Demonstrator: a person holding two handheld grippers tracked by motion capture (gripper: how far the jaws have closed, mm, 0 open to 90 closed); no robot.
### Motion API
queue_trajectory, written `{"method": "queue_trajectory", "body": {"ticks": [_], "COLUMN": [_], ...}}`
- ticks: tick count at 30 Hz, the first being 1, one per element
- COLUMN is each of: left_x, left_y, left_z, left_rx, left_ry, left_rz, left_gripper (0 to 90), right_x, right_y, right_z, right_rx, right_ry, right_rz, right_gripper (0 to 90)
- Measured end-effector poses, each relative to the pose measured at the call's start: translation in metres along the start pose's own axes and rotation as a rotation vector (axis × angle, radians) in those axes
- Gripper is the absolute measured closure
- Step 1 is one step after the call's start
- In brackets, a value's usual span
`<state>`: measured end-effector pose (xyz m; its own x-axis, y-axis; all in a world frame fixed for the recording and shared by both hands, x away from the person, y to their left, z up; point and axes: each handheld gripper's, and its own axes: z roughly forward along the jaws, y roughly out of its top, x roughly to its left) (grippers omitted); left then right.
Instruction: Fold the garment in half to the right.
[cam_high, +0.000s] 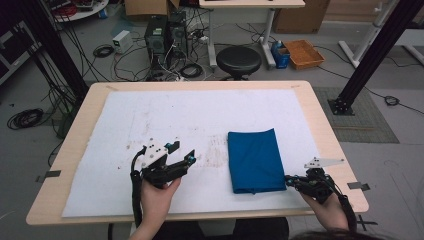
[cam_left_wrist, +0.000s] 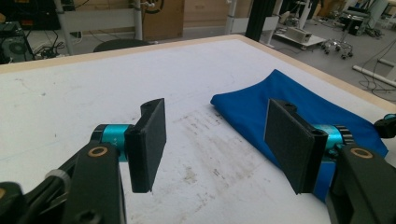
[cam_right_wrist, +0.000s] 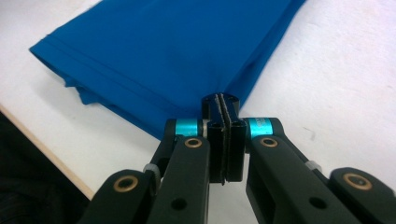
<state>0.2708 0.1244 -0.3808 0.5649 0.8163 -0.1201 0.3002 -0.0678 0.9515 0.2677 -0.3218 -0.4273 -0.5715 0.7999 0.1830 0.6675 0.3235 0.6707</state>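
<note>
Folded blue fabric cloth (cam_high: 255, 160) laid on white-covered bench (cam_high: 150, 115), long axis 12-to-6. Near corner at 5 o'clock pinched by right tool (cam_right_wrist: 223, 116), jaws closed on it. Left tool (cam_left_wrist: 212, 140) held wide, empty, cloth at its 3 o'clock, near.

You're working in a robotics lab: beyond your paper-covered table (cam_high: 320, 125) sit two computer towers (cam_high: 165, 32) in a tangle of cables (cam_high: 125, 65) on the grey floor, black aluminium frame posts (cam_high: 370, 55) flank you, and a round stool (cam_high: 238, 61) and cardboard boxes (cam_high: 147, 7) stand behind.
</note>
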Motion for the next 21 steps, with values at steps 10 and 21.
{"method": "queue_trajectory", "body": {"ticks": [10,21], "left_x": [0.006,0.040], "left_y": [0.004,0.024], "left_z": [-0.003,0.003], "left_rx": [-0.002,0.026], "left_ry": [0.011,-0.020], "left_rz": [0.026,0.049], "left_gripper": [39.1,32.8], "right_x": [-0.003,-0.021], "right_y": [-0.001,0.042], "right_z": [-0.006,-0.027], "right_rx": [-0.019,-0.217], "right_ry": [-0.029,-0.096], "right_rz": [-0.004,-0.159], "right_gripper": [77.0,53.2]}}
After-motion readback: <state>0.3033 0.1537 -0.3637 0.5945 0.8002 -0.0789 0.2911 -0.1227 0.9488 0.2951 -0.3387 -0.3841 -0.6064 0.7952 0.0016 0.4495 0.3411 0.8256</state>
